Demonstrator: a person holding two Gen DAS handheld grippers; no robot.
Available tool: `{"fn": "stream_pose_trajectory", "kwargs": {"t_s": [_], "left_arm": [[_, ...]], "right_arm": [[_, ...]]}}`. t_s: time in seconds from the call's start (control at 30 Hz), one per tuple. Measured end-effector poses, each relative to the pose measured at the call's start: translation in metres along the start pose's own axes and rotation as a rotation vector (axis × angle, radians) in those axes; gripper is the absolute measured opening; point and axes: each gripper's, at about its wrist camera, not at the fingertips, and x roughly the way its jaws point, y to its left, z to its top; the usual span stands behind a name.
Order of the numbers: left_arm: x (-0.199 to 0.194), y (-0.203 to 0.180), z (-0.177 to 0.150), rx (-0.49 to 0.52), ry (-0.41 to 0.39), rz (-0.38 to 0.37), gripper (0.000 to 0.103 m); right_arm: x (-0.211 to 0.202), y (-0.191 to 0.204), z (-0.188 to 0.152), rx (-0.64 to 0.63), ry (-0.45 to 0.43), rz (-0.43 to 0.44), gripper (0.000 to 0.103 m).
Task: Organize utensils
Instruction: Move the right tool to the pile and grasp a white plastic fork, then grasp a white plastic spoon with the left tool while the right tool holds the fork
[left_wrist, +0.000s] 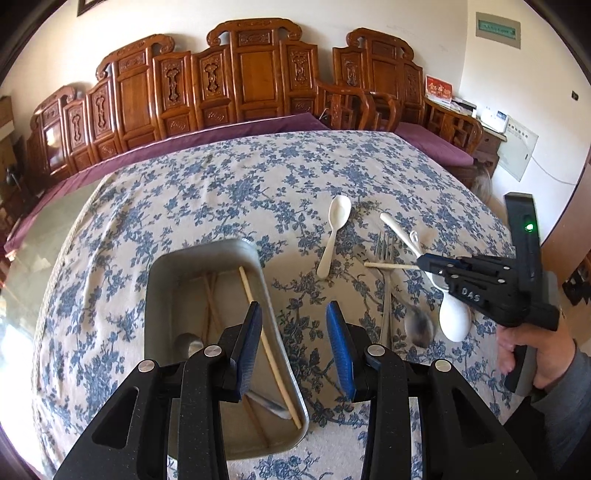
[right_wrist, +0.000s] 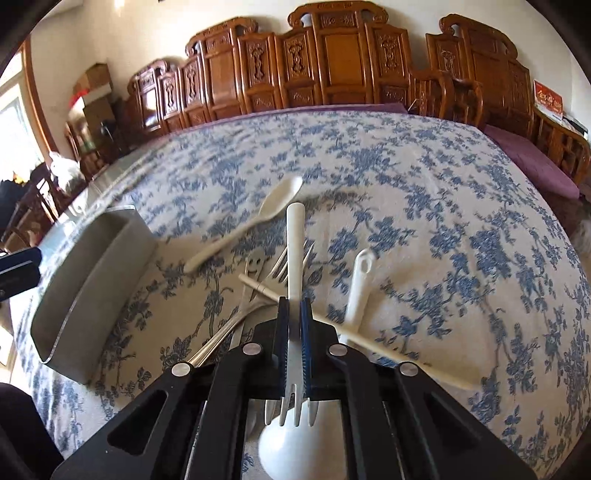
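White plastic, light and slippery, makes up the fork (right_wrist: 295, 258) clamped mid-handle by the shut right gripper (right_wrist: 294, 343), at three o'clock from the metal tray (right_wrist: 92, 266). Nothing is held by the half-open left gripper (left_wrist: 295, 347).

From the left wrist we are looking forward and steeply down along the left gripper (left_wrist: 295, 314), sitting close above the grey tray (left_wrist: 207, 254) at the near left of the floral tablecloth (left_wrist: 229, 184), with the carved wooden bench (left_wrist: 255, 74) filling the far wall. From the right wrist we are looking the same way, tilted down and riding very near the cloth, along the right gripper (right_wrist: 294, 306) and over the pile of utensils. Both views are sharing the tray (right_wrist: 92, 273), the white spoon (left_wrist: 334, 229) (right_wrist: 255, 221), the tablecloth and the bench; the left view is also taking in the right gripper (left_wrist: 421, 260) from the side.
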Motion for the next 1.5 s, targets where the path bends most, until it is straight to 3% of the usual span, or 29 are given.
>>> {"fn": "stream_pose_trajectory", "kwargs": {"t_s": [0.43,0.8,1.0,1.17,1.23,1.5], "left_arm": [[0.063,-0.04,0.039,0.078,0.077,-0.026,0.034],[0.137,-0.057,0.072,0.08,0.176,-0.051,0.023],[0.175,-0.062,0.084,0.077,0.244,-0.024,0.02],[0.195,-0.059,0.089,0.068,0.277,0.005,0.019],[0.2,-0.057,0.087,0.059,0.294,0.002,0.014],[0.195,-0.057,0.083,0.056,0.289,-0.016,0.007]], "right_arm": [[-0.023,-0.046,0.0,0.058,-0.068,0.048,0.007],[-0.014,-0.047,-0.003,0.012,-0.014,0.013,0.007],[-0.012,-0.045,-0.004,0.004,-0.003,0.028,0.007],[-0.011,-0.045,-0.003,0.01,-0.001,0.044,0.007],[-0.011,-0.045,-0.003,0.011,-0.001,0.049,0.007],[-0.011,-0.04,-0.003,0.01,-0.003,0.064,0.007]]}}
